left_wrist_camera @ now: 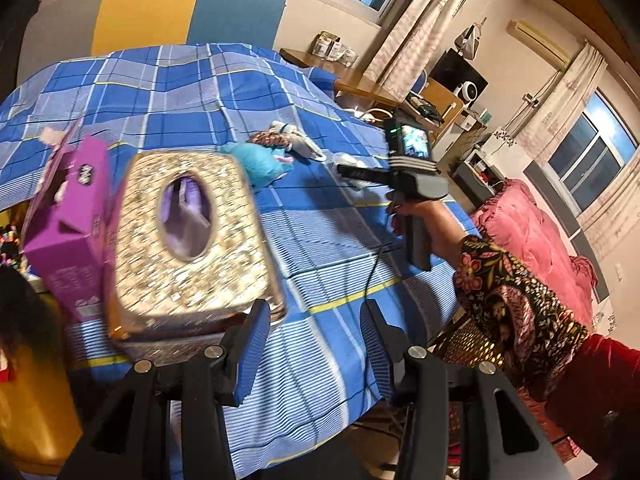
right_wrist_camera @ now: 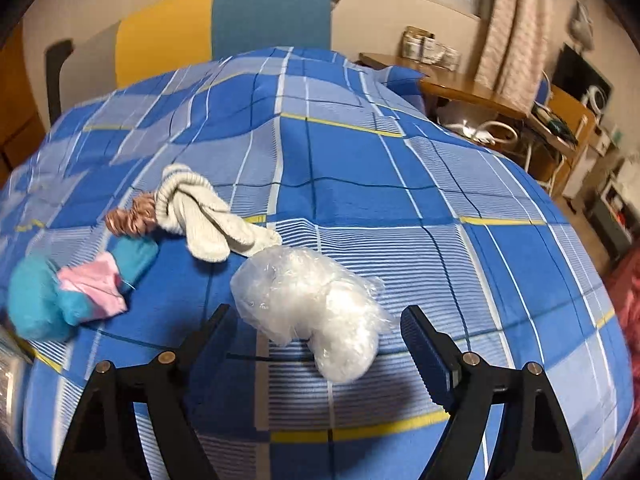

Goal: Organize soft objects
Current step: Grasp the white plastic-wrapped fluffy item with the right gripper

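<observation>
Left gripper (left_wrist_camera: pixel 316 344): jaws partly apart, nothing between the blue pads; poised over the near edge of the blue checked bedcover (left_wrist_camera: pixel 320 240), just right of the glittering gold tissue box (left_wrist_camera: pixel 188 240).

Gold tissue box: near the left edge of the bedcover, oval opening on top; inside, purple-tinted, contents not identifiable. Image blurred here.

Purple carton (left_wrist_camera: pixel 68 216): touching the left side of the gold box, tilted, top flap open; pale soft items visible at the mouth, kind not identifiable.

Right gripper (right_wrist_camera: pixel 316 340): jaws wide, pointing down at the bedcover. No earlier view supplied. Clear plastic bag of white stuffing (right_wrist_camera: pixel 316 312) lying between the two fingers, pads clear of it on both sides. Same gripper visible in the left wrist view, carried by a hand (left_wrist_camera: pixel 428 220) with a floral sleeve (left_wrist_camera: pixel 516 300), over the right part of the bedcover.

Loose soft objects, middle of the bedcover, left of the bag:
- knotted white socks (right_wrist_camera: pixel 200 216), touching the bag's far end;
- brown scrunchie (right_wrist_camera: pixel 132 216), touching the socks;
- turquoise plush with pink patch (right_wrist_camera: pixel 76 296), nearest the left edge.

None of these inside a container.
</observation>
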Motion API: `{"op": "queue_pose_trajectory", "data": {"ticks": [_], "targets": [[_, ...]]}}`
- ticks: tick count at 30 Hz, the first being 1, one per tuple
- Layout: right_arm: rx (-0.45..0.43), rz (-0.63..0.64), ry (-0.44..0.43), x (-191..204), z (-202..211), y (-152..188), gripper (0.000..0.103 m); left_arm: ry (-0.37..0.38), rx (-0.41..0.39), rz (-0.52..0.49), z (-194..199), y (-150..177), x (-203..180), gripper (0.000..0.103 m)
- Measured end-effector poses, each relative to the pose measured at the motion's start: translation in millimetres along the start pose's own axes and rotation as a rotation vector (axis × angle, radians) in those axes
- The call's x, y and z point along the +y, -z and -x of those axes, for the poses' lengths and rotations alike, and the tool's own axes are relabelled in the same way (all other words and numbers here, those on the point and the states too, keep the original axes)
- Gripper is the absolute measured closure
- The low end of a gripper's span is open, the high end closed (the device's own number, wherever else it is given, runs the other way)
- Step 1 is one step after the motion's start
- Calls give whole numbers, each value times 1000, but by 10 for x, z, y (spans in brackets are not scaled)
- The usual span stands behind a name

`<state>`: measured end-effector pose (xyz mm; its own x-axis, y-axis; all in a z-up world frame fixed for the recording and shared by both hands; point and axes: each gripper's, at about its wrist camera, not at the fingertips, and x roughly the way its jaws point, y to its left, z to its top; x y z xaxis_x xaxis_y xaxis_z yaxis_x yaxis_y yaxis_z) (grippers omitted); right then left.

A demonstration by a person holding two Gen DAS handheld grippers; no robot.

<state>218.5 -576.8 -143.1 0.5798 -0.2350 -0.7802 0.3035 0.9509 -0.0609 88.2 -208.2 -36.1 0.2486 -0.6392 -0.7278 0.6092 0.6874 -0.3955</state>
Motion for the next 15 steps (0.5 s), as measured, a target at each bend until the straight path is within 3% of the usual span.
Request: {"op": "queue_pose_trajectory", "data": {"ticks": [2,7,15], "targets": [[21,8,-30,31,-73,0,23,5,3,-1,-48,-31,-58,56],[73,56,-22,142,-202,23,56,14,5,-22,-148,-146,-208,56],[103,19,-43,141,-166,24,72,17,10,-1,-277,-336,-338,56]]}}
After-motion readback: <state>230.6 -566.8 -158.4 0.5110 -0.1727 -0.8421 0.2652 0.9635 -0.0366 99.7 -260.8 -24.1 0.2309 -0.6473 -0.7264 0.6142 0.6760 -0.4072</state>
